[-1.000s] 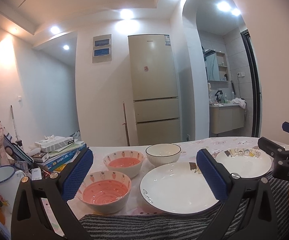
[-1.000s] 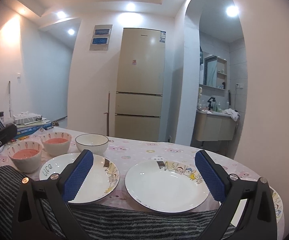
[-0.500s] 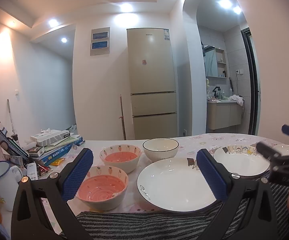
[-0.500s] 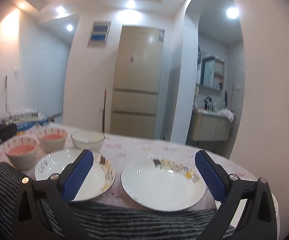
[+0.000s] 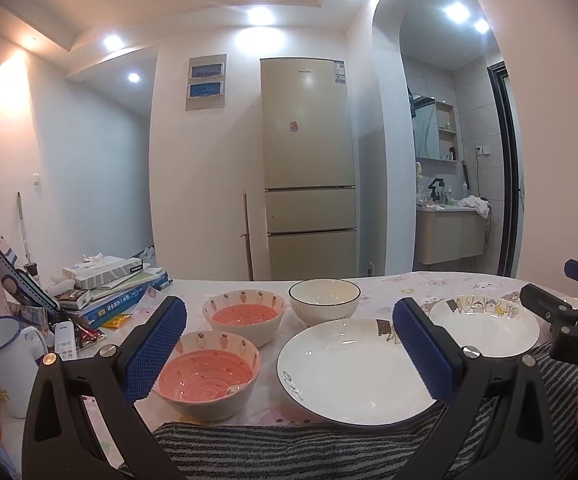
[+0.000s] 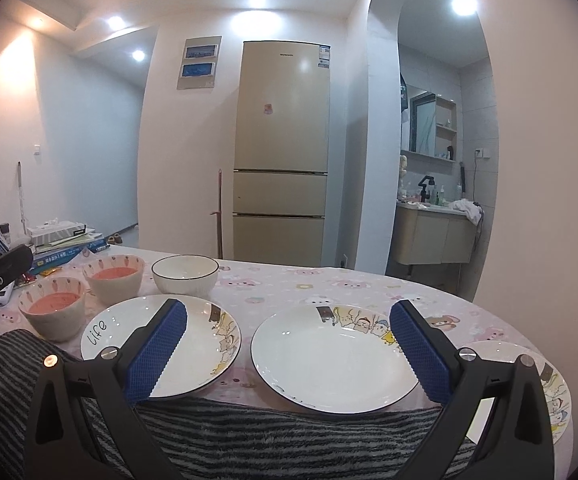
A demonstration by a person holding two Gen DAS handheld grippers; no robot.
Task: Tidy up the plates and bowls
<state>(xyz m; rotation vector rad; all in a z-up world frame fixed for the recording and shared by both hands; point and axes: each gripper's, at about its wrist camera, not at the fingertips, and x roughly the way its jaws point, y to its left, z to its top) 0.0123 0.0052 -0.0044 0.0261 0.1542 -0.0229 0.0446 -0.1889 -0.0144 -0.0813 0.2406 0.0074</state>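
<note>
Your left gripper [image 5: 289,344] and right gripper [image 6: 287,344] both hung with jaws apart, gripping nothing. Around the white bowl [image 5: 324,301], upright and black-rimmed, stood two pink carrot-print bowls [image 5: 244,316] to its left, mouths up; white cartoon-edged plates [image 6: 335,356] lay flat nearer you.

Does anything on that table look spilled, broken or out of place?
Nothing is spilled or broken. The two pink-lined carrot-pattern bowls, the white dark-rimmed bowl and the white cartoon-print plates sit upright and apart. One oddity: a third plate at the table's right edge overhangs the tablecloth.
</note>
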